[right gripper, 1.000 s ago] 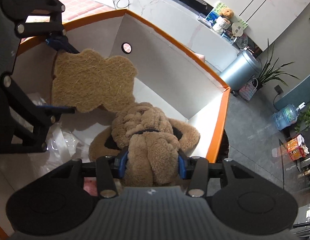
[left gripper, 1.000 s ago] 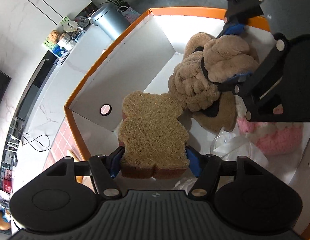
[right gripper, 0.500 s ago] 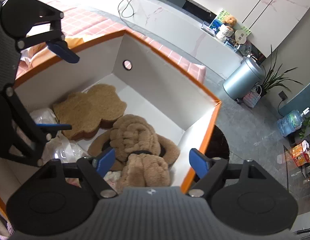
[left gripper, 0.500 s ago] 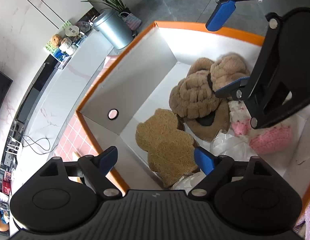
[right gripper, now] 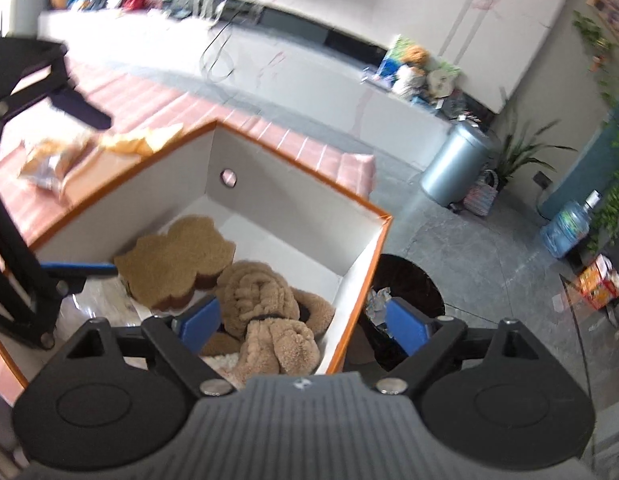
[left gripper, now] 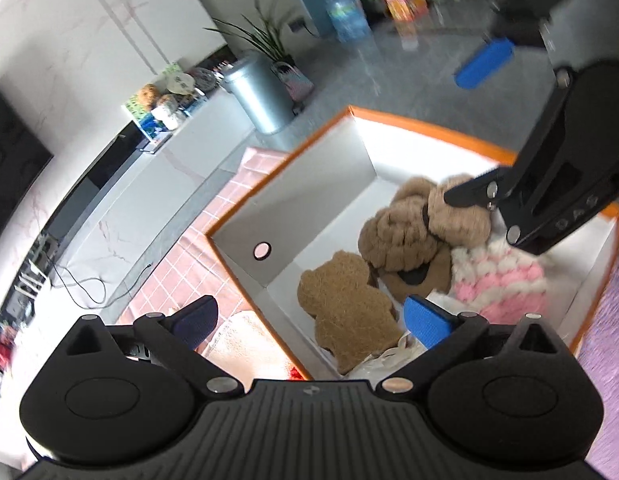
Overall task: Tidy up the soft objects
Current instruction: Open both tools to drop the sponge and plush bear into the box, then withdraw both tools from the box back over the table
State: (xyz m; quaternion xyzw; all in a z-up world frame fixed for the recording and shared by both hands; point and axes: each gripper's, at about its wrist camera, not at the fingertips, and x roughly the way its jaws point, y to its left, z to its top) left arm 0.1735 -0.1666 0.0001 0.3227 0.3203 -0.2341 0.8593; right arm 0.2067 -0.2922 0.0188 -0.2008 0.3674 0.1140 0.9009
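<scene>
The orange-rimmed box is found standing on a pink checked cloth, its white interior already stocked. Against the far corner a tan plush dog is laid, with a pink-and-white fluffy item just beside it and a bear-shaped fibre pad flat on the floor of the box at the nearer side. Crumpled clear plastic is noted at the near edge of the box.

The left gripper is held above the box's near rim with its jaws spread wide and nothing between them. The right gripper is likewise parted and empty, poised over the dog and the box's side wall. The pad and the dog are judged to be deposited; that portion of the task appears done.

Outside the box, a cream fluffy piece is seen on the cloth near the left gripper, and some pale yellowish items lie farther off in the right wrist view. These are judged to be the probable remainder, though whether they are soft goods cannot be settled.

Both views are motion-blurred. The lower part of the box is masked by the gripper bodies, so its full contents cannot be confirmed. The nature of the pink-and-white item is not determinable.
</scene>
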